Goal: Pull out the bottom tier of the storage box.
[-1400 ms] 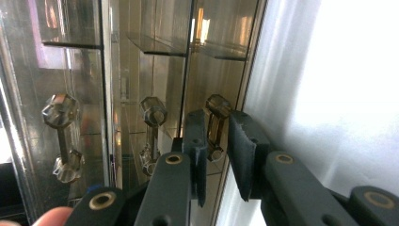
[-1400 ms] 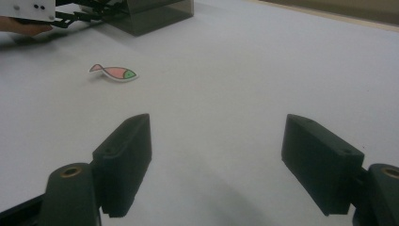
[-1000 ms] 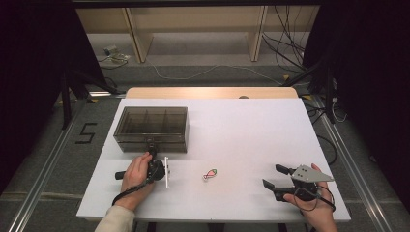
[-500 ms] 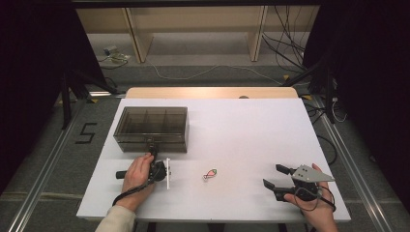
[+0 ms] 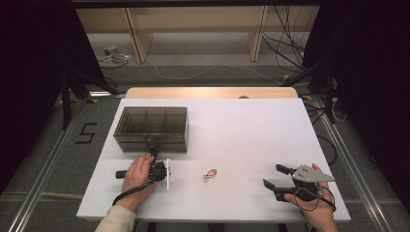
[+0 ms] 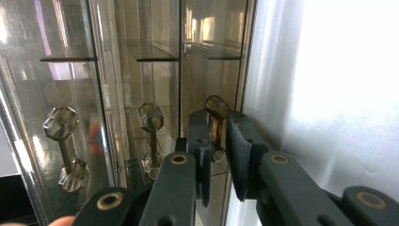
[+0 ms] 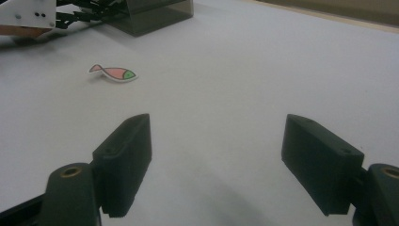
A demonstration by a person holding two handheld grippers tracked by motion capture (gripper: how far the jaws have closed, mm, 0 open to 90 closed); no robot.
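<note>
Two jaws of the left gripper (image 6: pixel 217 155) clamp a drawer knob (image 6: pixel 216 107); pull straight toward the desk's near edge. Right gripper (image 7: pixel 216 165) jaws apart.

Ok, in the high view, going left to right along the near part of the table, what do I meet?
Left gripper in the person's left hand → small pink fish-shaped cutout → right gripper, fingers spread apart, in the right hand.
</note>
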